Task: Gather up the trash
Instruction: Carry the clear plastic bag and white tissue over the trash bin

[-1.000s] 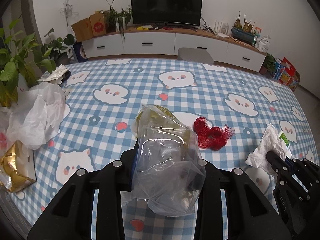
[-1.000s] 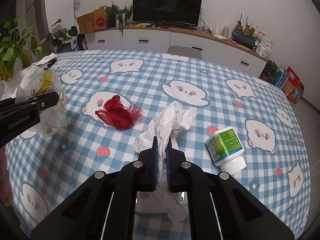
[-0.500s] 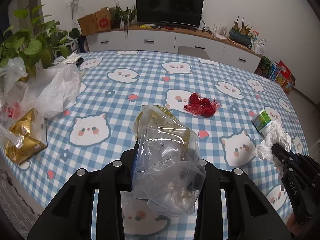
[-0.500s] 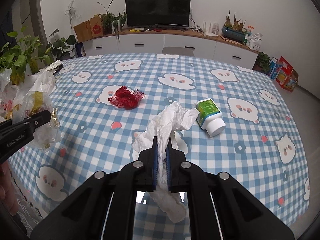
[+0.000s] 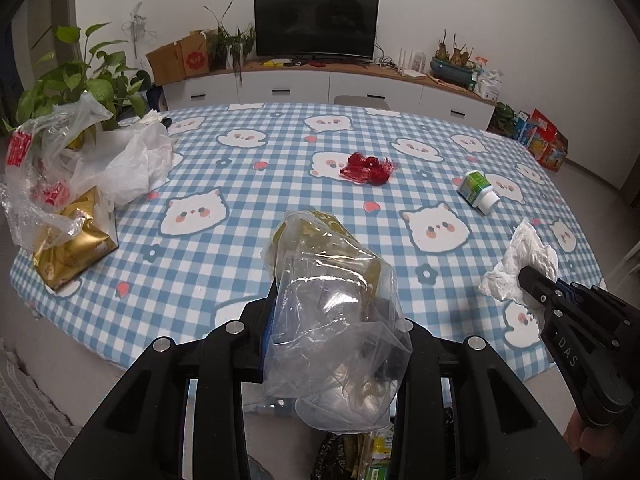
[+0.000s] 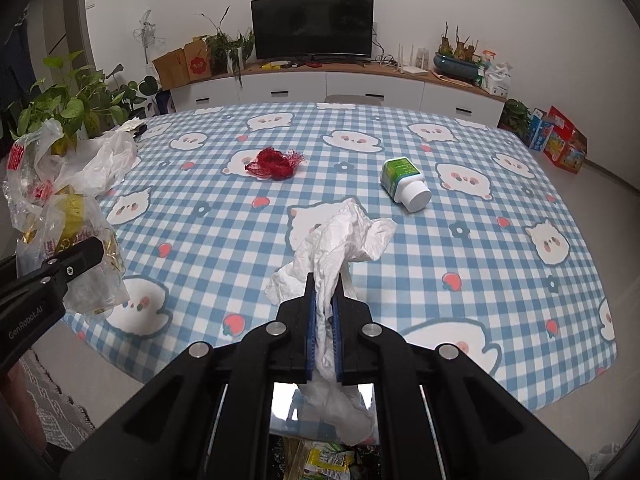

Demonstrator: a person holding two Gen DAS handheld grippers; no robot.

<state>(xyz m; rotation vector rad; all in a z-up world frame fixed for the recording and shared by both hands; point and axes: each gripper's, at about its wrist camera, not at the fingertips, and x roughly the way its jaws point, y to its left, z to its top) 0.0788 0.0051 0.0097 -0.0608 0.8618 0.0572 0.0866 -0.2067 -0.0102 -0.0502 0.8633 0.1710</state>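
My left gripper [image 5: 334, 300] is shut on a crumpled clear plastic bag [image 5: 336, 320] with yellow wrappers inside, held above the table's near edge. My right gripper [image 6: 323, 296] is shut on a crumpled white tissue [image 6: 340, 236]. In the left wrist view the tissue [image 5: 520, 264] and the right gripper [image 5: 528, 276] show at the right; in the right wrist view the plastic bag [image 6: 76, 240] and the left gripper [image 6: 88, 252] show at the left. A red mesh net [image 6: 274, 164] and a green-labelled white bottle [image 6: 404, 184] lie on the checked tablecloth [image 6: 460, 280]. Below both grippers a bin with wrappers [image 6: 324, 460] shows.
At the table's left end lie loose white and clear plastic bags [image 5: 100, 164] and a gold packet [image 5: 72, 252], with a leafy plant [image 5: 80, 84] behind. A white cabinet with a television [image 5: 316, 26] stands along the far wall. Floor [image 5: 60, 380] lies beside the table's near corner.
Both grippers have drawn back from over the table toward its near edge, still holding the bag and the tissue. The table edge, the floor and a bin below have come into view.
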